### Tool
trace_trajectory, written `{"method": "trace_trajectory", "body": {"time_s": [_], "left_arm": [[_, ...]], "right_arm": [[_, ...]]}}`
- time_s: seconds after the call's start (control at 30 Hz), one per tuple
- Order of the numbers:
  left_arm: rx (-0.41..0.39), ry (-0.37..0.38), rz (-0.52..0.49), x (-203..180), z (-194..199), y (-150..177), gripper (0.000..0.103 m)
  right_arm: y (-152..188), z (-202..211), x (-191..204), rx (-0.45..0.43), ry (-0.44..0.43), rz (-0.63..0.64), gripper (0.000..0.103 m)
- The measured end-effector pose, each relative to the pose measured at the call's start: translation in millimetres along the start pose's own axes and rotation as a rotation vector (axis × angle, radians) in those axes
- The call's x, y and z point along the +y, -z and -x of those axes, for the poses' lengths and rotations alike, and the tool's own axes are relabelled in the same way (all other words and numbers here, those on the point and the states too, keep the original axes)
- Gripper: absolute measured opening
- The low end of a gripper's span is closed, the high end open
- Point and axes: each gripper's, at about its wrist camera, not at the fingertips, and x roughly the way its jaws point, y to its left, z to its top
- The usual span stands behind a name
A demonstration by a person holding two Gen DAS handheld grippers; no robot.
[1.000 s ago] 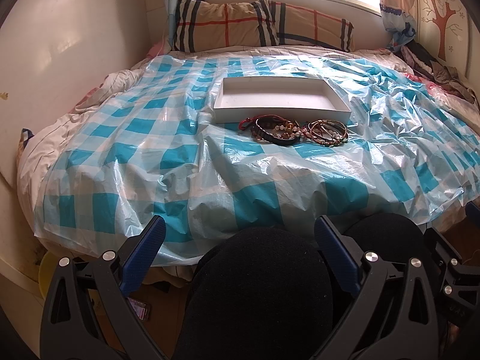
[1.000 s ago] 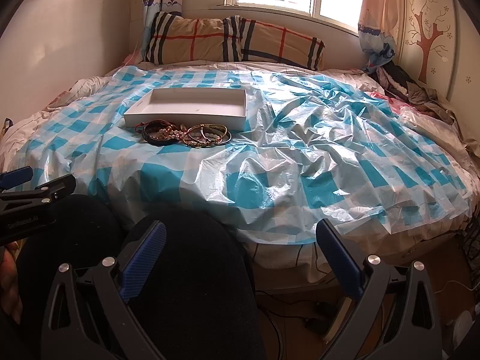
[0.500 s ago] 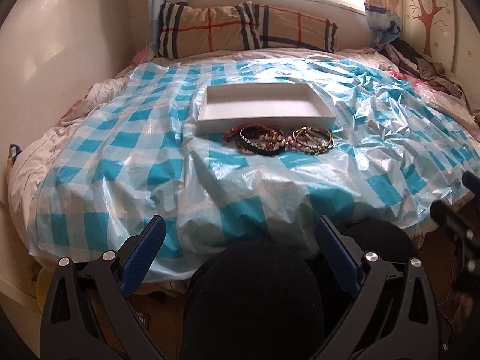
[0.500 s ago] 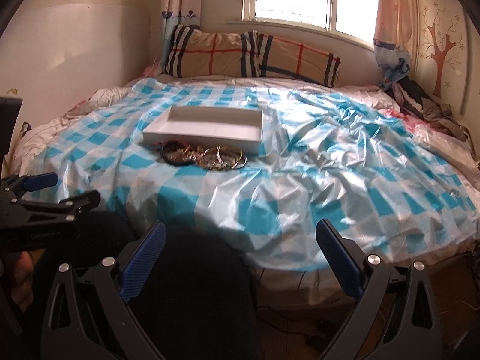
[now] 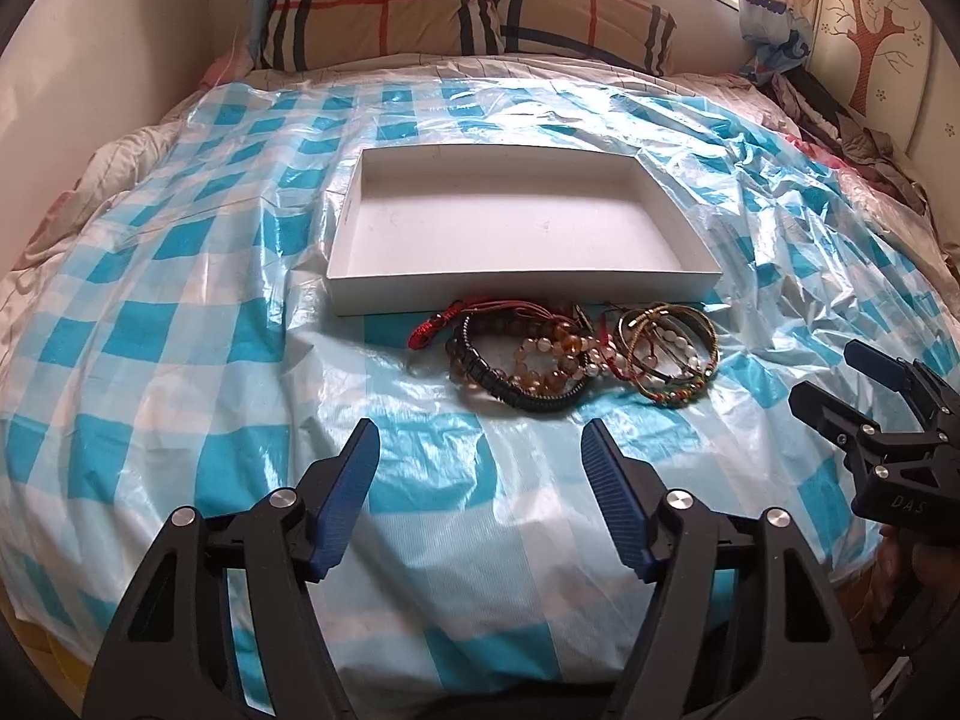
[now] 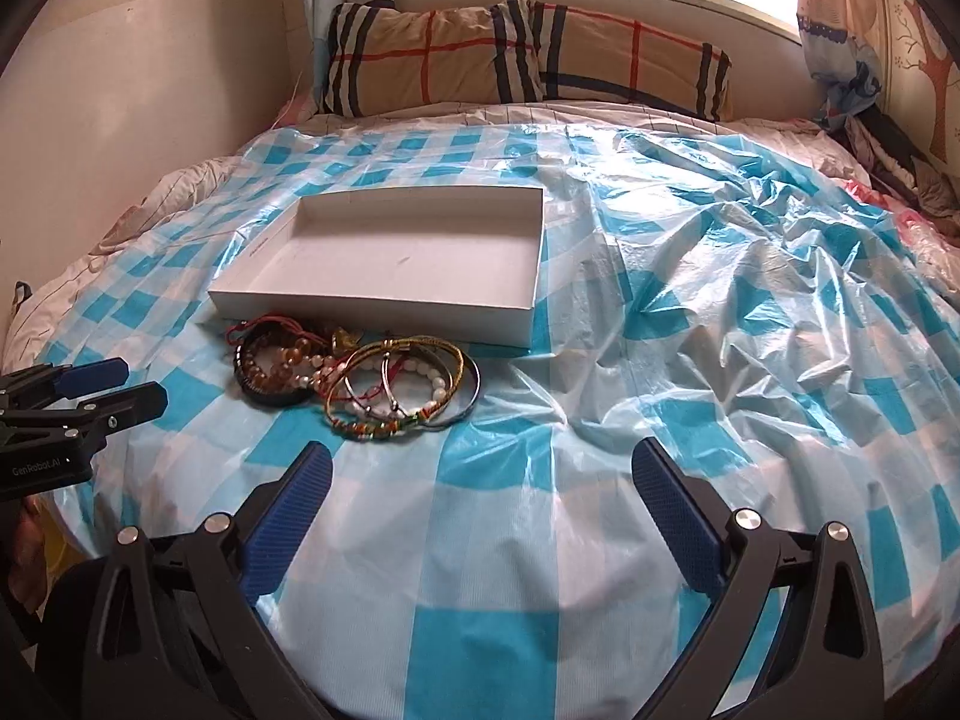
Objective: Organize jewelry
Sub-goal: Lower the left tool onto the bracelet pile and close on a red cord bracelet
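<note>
A heap of bracelets (image 5: 564,360) is seen on the blue-and-white checked plastic sheet (image 5: 180,360), lying just in front of the near wall of a shallow white box (image 5: 522,285), which holds nothing. In the heap, a dark beaded bracelet (image 5: 516,390), amber and pale bead strands, red cords and gold-toned bangles (image 6: 414,384) are tangled together. The left gripper (image 5: 480,462) is held above the sheet with the heap just ahead of its tips and slightly to the right; its jaws are closing, yet nothing is caught between them and the blue pads (image 5: 351,492) are kept apart. The right gripper (image 6: 480,498) is held with its jaws spread wide over bare sheet; the bangles lie ahead and to the left of its left pad, untouched. Striped pillows (image 6: 516,54) are propped under the window behind.
</note>
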Motion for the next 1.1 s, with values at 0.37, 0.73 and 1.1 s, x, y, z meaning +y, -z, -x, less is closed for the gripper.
{"method": "trace_trajectory", "body": {"time_s": [0.37,0.73,1.1], "left_arm": [[-0.019,-0.013,-0.094,10.4,-44.6,-42.2,0.064],[0.022,0.074,-0.233,-10.7,-81.8,-54.5,0.015],[-0.009,0.079,-0.365,-16.3,-49.5,-45.0,0.017]], "right_arm": [[-41.1,-57.3,14.3,0.032,-0.048,0.11,0.082],[-39.5,-60.8,9.2,0.044,-0.189,0.054,0.004],[-44.9,-43.1,-0.9,0.012,-0.185,0.033,0.076]]}}
